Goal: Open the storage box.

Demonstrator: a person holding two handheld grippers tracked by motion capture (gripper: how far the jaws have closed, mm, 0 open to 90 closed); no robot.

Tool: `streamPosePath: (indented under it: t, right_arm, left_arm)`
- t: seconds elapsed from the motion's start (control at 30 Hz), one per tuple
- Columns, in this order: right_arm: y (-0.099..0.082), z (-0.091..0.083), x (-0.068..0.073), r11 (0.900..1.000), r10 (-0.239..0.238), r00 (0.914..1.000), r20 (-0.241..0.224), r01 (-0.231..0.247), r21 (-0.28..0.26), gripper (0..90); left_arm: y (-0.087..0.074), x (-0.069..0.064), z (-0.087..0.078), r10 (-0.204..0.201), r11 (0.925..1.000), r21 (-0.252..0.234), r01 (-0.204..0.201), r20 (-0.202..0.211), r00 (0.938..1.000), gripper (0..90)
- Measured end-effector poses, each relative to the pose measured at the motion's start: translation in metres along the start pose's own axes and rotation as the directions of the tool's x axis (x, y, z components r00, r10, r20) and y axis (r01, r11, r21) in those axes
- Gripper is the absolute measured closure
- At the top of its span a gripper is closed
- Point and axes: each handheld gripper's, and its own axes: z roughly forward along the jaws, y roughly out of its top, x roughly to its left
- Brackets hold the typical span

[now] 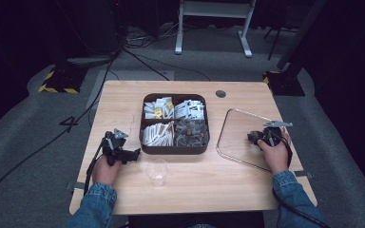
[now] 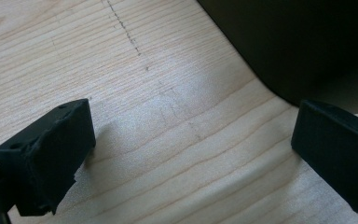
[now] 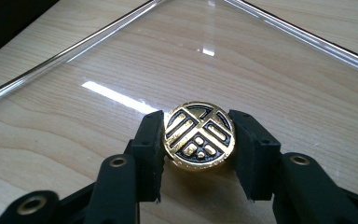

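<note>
Tabletop of pale wood [image 1: 123, 102] seen from the high view carries a dark four-part box [image 1: 175, 148] at its middle, its compartments holding white packets and small dark pieces; a clear plastic cup [image 1: 157, 171] stands just in front of the box; a clear glass tray [image 1: 233, 142] lies to the right of the box; the left gripper [image 1: 134, 155] rests on the wood beside the box's left front corner, held by the person's left hand [image 1: 105, 171]; the right gripper [image 1: 253, 137] sits over the glass tray in the right hand [image 1: 275, 154]. Left gripper view: two black jaws stand wide apart with bare wood between them, clasping nothing; the dark rounded corner of the box [image 2: 298, 42] fills the upper right, close to the right-hand jaw. Right gripper view: a round gold and black coin [image 3: 199, 136] sits upright between the black jaws just above the glass tray [image 3: 279, 79]; both pads touch its edges, so the coin is gripped; a bright glare streak lies on the glass just beyond it.
</note>
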Motion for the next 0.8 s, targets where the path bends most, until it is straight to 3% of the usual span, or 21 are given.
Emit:
streamPosePath:
  t: [0.13, 0.23, 0.43, 0.8]
  right_arm:
    - [0.0, 0.001, 0.001, 1.0, 0.002, 1.0, -0.003, -0.002, -0.003, 53.3]
    - [0.0, 0.001, 0.002, 0.9993, 0.034, 0.9992, -0.02, -0.035, -0.017, 47.8]
    - [0.001, 0.0, 0.004, 0.9989, 0.037, 0.9992, -0.016, -0.037, -0.028, 44.2]
    - [0.01, -0.019, 0.008, 0.9933, 0.04, 0.999, -0.019, -0.042, -0.108, 41.8]
  left_arm:
    - [0.0, 0.0, 0.0, 0.0, 1.0, 0.0, 0.0, 0.0, 1.0, 0.0]
    - [0.0, 0.0, 0.0, 0.0, 1.0, 0.0, 0.0, 0.0, 1.0, 0.0]
    - [0.0, 0.0, 0.0, -0.001, 1.0, -0.001, 0.001, 0.0, 1.0, 0.0]
    - [0.0, 0.0, 0.0, -0.003, 1.0, -0.002, 0.003, 0.002, 1.0, 0.0]
